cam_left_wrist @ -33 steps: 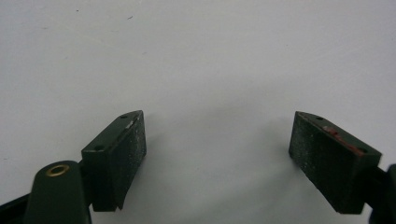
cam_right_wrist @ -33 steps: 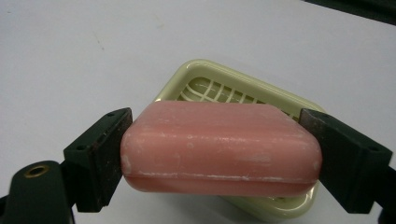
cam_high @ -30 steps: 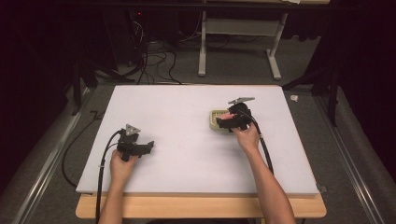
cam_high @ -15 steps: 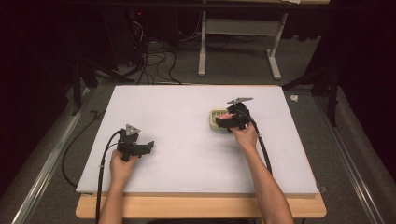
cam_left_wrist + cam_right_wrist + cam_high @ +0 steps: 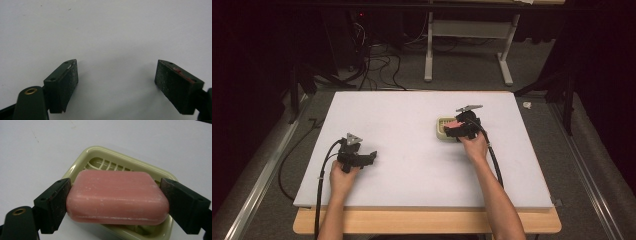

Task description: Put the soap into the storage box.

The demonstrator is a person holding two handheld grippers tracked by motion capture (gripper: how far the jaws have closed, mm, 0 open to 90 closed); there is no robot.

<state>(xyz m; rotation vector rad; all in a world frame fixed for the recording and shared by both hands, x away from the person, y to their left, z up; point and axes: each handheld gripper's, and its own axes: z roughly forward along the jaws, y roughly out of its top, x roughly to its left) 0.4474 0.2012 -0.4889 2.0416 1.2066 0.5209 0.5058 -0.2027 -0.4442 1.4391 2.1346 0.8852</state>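
**Soap gripped end to end over its dish**

The right tool [image 5: 115, 202] clamps the pink rounded bar of soap [image 5: 117, 197] by its short ends, keeping it level above the pale green slotted plastic soap dish [image 5: 150, 171]; whether it touches the dish is unclear. The left tool [image 5: 116, 86] rests wide open and empty on the white tabletop [image 5: 412, 120], out of the way.

A white tabletop [image 5: 412, 150] on a wooden edge — grey carpet [image 5: 462, 70], tangled cables [image 5: 372, 60], dark surroundings.
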